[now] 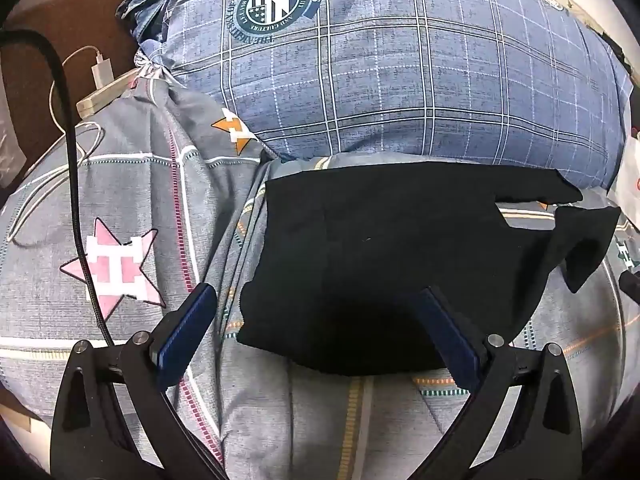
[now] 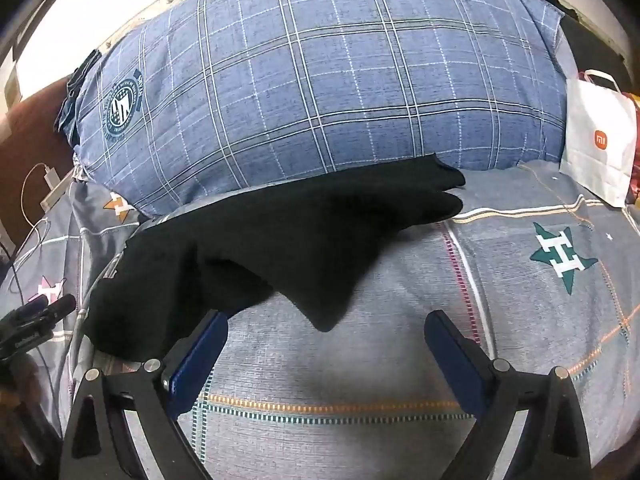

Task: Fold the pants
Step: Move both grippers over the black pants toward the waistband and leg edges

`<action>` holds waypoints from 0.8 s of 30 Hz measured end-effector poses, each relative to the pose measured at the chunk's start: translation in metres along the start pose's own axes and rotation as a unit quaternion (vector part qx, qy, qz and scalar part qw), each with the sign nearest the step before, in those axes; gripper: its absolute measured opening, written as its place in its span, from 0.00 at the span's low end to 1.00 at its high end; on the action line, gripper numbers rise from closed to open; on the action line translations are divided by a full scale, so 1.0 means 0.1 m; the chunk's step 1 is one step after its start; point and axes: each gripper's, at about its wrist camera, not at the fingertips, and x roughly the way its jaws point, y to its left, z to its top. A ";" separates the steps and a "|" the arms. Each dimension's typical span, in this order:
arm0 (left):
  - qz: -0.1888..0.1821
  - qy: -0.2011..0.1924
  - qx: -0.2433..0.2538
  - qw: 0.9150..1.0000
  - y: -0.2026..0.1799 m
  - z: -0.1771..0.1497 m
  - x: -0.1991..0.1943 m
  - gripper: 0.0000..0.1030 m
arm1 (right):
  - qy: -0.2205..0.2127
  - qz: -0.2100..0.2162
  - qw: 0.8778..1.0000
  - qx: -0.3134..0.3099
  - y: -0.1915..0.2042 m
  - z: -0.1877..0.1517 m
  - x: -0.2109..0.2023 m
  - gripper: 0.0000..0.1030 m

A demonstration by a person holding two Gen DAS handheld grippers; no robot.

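Observation:
Black pants (image 1: pixel 380 256) lie partly folded on the grey patterned bed sheet (image 1: pixel 132 184), with a loose flap at the right end. My left gripper (image 1: pixel 318 300) is open and empty, hovering over the pants' near left edge. In the right wrist view the pants (image 2: pixel 280 240) lie ahead and to the left, with a pointed corner hanging toward me. My right gripper (image 2: pixel 326 320) is open and empty, just in front of that corner, above the sheet (image 2: pixel 360 360). The left gripper's tip (image 2: pixel 44 312) shows at the far left.
A big blue plaid pillow (image 1: pixel 400 80) lies right behind the pants. A white power strip with charger and cables (image 1: pixel 100 92) sits at the left, with a black cable (image 1: pixel 76 200) across the sheet. A white paper bag (image 2: pixel 600 148) stands at the right.

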 end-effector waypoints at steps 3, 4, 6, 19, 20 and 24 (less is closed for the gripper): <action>-0.001 0.004 -0.001 1.000 -0.03 0.00 0.01 0.99 | 0.003 0.002 1.000 0.002 0.02 -0.01 0.02 0.95; -0.005 -0.001 0.000 1.000 0.03 0.00 0.02 0.99 | 0.004 0.002 1.000 0.003 0.02 -0.01 0.03 0.95; -0.003 0.002 0.002 1.000 0.02 0.00 0.02 0.99 | 0.008 0.003 1.000 0.006 0.03 -0.02 0.06 0.95; -0.022 0.061 -0.034 0.997 0.23 -0.23 0.32 0.99 | 0.019 -0.003 0.999 0.033 -0.27 -0.09 0.34 0.95; -0.018 0.065 -0.036 0.997 0.25 -0.27 0.35 0.99 | 0.021 -0.003 0.999 0.034 -0.28 -0.10 0.37 0.95; -0.017 0.067 -0.040 0.997 0.27 -0.29 0.38 0.99 | 0.034 0.015 0.998 0.046 -0.26 -0.07 0.43 0.95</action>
